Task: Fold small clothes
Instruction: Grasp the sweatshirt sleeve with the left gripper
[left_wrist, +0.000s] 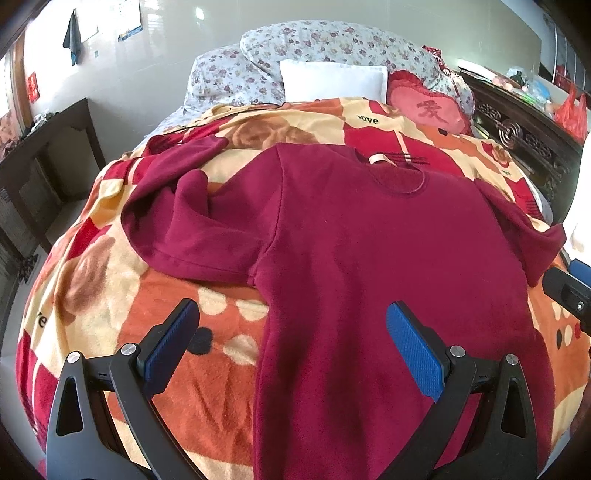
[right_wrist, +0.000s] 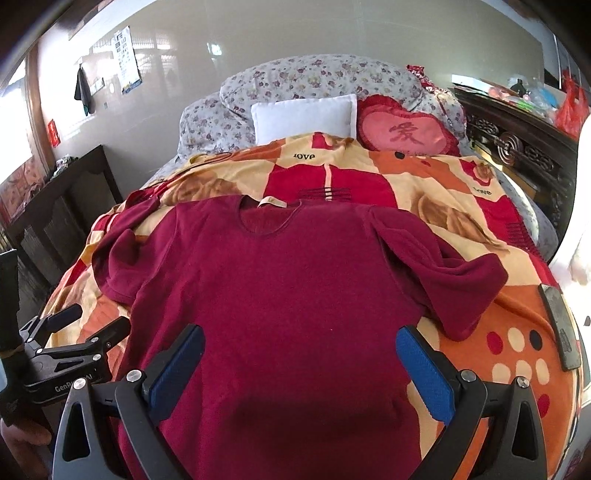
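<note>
A dark red long-sleeved top (left_wrist: 369, 266) lies flat, collar away from me, on a red, orange and cream blanket (left_wrist: 207, 376). Its left sleeve (left_wrist: 177, 221) is bunched out to the left, its right sleeve (right_wrist: 454, 280) angles out to the right. My left gripper (left_wrist: 291, 332) is open and empty, hovering over the top's lower left edge. My right gripper (right_wrist: 299, 358) is open and empty over the top's lower middle. The left gripper also shows in the right wrist view (right_wrist: 88, 325), and part of the right gripper shows in the left wrist view (left_wrist: 569, 295).
A white pillow (left_wrist: 332, 79), floral bedding (left_wrist: 314, 40) and a pink heart cushion (left_wrist: 428, 110) lie at the head of the bed. A dark phone-like slab (right_wrist: 561, 325) lies on the blanket at right. Dark wooden furniture (left_wrist: 48, 162) stands left, a carved frame (left_wrist: 524, 136) right.
</note>
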